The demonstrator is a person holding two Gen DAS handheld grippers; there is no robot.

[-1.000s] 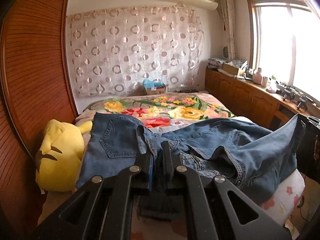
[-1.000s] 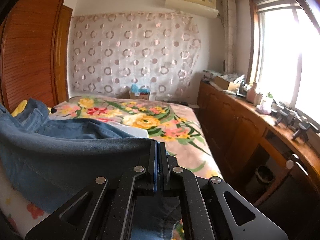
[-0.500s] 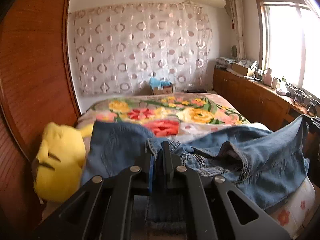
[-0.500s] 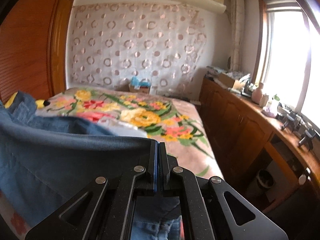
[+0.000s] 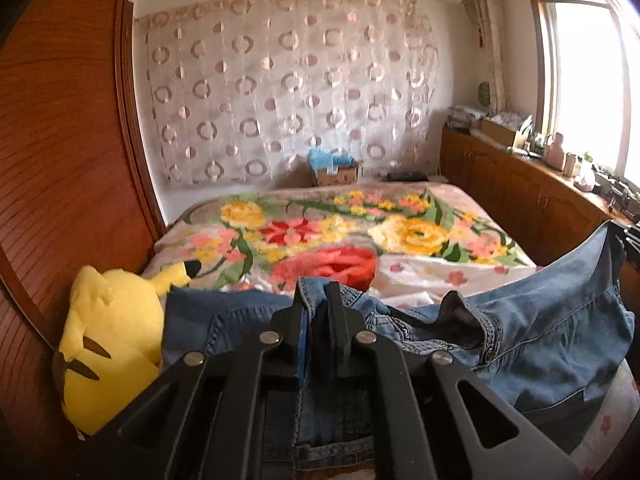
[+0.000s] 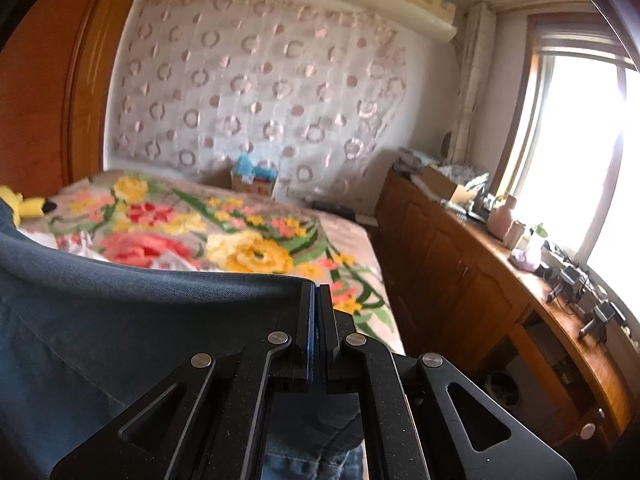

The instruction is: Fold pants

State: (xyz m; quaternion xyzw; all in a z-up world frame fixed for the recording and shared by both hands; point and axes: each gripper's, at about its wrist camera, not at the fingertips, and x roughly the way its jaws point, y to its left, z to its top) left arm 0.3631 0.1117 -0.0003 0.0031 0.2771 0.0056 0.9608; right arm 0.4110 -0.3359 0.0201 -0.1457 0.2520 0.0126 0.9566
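Room: bedroom with a patterned curtain (image 5: 288, 92) hanging across the far wall, a bright window (image 6: 580, 152) sitting to the right, wooden cabinets (image 6: 460, 264) running beneath it, and a wooden wardrobe (image 5: 60, 140) standing at left.
Bed: bed (image 5: 440, 276) lying ahead of both cameras, wearing a floral blanket (image 5: 340, 224) over its far half.
Pants: denim pants (image 5: 540, 320) stretching across the near end of the bed, the long axis running side to side between the two grippers; the fabric is hanging slightly above the sheet toward the right and sagging near the middle.
Toy: yellow plush toy (image 5: 108, 340) sitting at the left bed edge, just beside the denim.
Left gripper: left gripper (image 5: 317, 308) sitting at the waistband end; its jaws are opening, showing a narrow gap with denim between them, and the fabric appears caught there.
Right gripper: right gripper (image 6: 317, 312) clamping fully closed on a taut folded edge of the pants (image 6: 120, 320), which is running off to its left.
Key relation: each hand is gripping one end, so neither is nearer; the garment is spanning the line between them, with the open bed lying beyond.
Judged step: the cloth is apparently being carried forward over the bed for laying flat.
Risk: the loosening left hold is likely letting the waistband slip.
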